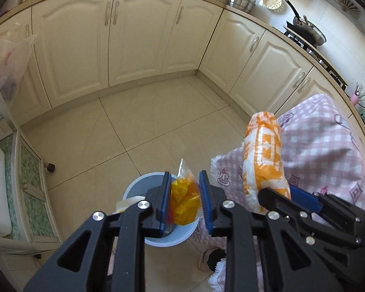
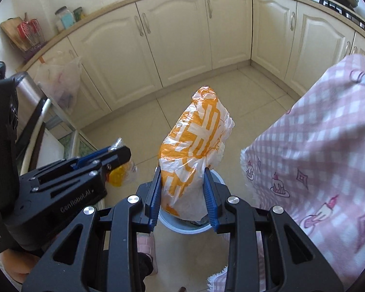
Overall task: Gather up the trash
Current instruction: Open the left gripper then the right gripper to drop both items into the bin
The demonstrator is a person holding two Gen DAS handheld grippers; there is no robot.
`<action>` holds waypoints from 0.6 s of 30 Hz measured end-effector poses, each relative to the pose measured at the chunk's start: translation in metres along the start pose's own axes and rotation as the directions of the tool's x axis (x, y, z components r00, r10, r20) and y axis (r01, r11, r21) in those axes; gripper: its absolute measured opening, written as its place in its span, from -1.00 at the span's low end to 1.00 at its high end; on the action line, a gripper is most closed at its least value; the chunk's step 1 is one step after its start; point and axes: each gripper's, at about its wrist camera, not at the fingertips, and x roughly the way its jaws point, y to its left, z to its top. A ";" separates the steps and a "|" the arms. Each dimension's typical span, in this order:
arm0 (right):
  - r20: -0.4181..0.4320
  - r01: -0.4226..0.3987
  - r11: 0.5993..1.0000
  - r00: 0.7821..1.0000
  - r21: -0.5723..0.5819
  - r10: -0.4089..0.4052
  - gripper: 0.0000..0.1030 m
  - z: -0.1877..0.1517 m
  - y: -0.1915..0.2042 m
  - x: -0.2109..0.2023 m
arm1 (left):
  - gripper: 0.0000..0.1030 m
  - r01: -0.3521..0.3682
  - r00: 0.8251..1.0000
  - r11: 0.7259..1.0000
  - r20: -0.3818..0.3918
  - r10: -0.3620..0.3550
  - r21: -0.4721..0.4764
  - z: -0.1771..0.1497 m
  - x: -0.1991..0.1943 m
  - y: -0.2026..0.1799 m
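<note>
My left gripper [image 1: 185, 194] is shut on a yellow plastic wrapper [image 1: 183, 203] and holds it over a light blue trash bin [image 1: 133, 191] on the floor. The bin has a white scrap [image 1: 130, 203] inside. My right gripper [image 2: 182, 194] is shut on an orange-and-white plastic bag [image 2: 194, 150] and holds it above the same bin [image 2: 216, 177]. In the left wrist view the bag [image 1: 262, 160] and right gripper [image 1: 304, 206] are at the right. In the right wrist view the left gripper [image 2: 114, 153] with its yellow wrapper [image 2: 116, 175] is at the left.
A table with a pink checked cloth [image 1: 328, 146] stands right of the bin. Cream kitchen cabinets [image 1: 133, 36] line the far walls. A clear plastic bag [image 1: 7, 60] hangs on a cabinet at left. A glass-fronted low cabinet [image 1: 24, 182] stands at left. Pink slippers [image 2: 146, 245] are below.
</note>
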 end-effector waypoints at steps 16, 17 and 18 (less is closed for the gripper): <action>-0.098 0.000 1.000 0.995 0.006 0.000 -0.41 -0.013 -0.007 0.041 | 0.59 -0.098 0.994 0.993 -0.064 0.094 -0.069 -0.009 0.030 0.041; -0.102 0.000 1.000 0.995 0.006 0.001 -0.41 -0.013 -0.004 0.045 | 0.59 -0.098 0.993 0.992 -0.074 0.092 -0.075 -0.010 0.031 0.043; -0.106 0.000 1.000 0.994 0.005 0.000 -0.41 -0.013 -0.003 0.047 | 0.59 -0.095 0.993 0.992 -0.080 0.089 -0.081 -0.012 0.031 0.046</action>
